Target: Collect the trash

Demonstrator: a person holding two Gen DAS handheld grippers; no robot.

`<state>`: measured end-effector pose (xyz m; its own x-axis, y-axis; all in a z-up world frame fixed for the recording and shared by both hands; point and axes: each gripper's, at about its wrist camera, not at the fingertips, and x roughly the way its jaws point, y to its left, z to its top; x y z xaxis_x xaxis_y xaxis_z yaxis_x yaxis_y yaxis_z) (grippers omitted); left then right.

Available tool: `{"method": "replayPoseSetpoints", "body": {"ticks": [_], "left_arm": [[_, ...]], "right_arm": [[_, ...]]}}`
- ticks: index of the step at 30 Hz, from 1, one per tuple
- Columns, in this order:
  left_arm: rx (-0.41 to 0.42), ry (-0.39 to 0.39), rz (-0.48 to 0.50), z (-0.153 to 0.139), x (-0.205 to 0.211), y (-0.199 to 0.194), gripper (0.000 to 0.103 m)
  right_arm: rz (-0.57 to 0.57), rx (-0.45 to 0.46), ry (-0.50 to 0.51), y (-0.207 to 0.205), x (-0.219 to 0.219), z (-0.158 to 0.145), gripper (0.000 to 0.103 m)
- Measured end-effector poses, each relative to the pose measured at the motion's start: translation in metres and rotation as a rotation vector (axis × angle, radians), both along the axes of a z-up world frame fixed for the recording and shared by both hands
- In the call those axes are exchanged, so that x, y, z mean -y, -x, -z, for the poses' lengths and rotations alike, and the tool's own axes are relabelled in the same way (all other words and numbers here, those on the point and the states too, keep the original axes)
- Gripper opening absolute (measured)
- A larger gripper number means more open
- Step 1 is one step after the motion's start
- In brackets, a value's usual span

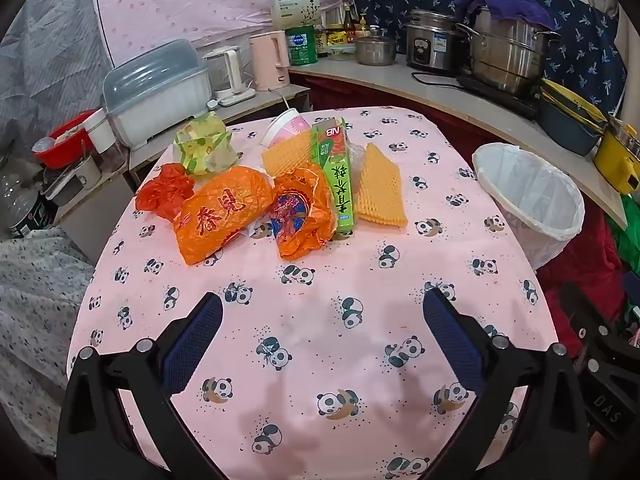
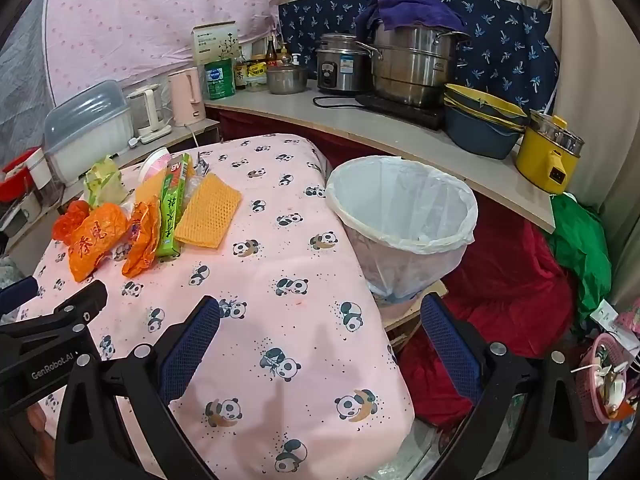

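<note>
Fingers of both grippers stand wide apart with nothing between them. On the left gripper [image 1: 322,312], two black arms tipped with blue textured pads [image 1: 452,332] hover over a bare stretch of the table covered in a pink cloth printed with pandas [image 1: 320,280]. All the trash lies well beyond those fingertips, clustered at the far side of the table: a crumpled orange plastic bag with red characters [image 1: 218,212], a second crumpled orange wrapper with a blue and red print [image 1: 304,212] just right of it, a small scrunched red plastic bag [image 1: 166,192] at the left end, a tall green drink carton [image 1: 338,176] lying flat, two yellow foam mesh sleeves [image 1: 378,188] on either side of the carton, a green and yellow crumpled wrapper [image 1: 206,150] and a white paper cup with a pink pattern [image 1: 286,128] tipped on its side behind them.

The right gripper [image 2: 320,316] hangs over the table's right edge, its left finger above the cloth and its right finger past the edge, above red fabric [image 2: 508,280]. Ahead of it, just beside the table's right edge, stands a round bin lined with a white plastic bag [image 2: 404,216], mouth open. The trash pile sits far to the front left of these fingers. Part of the left gripper shows at the left edge of the right wrist view.
</note>
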<state>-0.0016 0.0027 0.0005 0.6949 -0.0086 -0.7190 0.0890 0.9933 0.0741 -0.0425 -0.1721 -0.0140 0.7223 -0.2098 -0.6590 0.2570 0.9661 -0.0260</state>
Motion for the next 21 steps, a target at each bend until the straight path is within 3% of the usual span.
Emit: {"method": "replayPoseSetpoints", "body": {"ticks": [21], "left_arm": [[0.010,-0.015,-0.010,-0.002,0.002,0.001,0.096]], "right_arm": [[-0.002,0.000,0.003,0.001,-0.002,0.000,0.096]]}}
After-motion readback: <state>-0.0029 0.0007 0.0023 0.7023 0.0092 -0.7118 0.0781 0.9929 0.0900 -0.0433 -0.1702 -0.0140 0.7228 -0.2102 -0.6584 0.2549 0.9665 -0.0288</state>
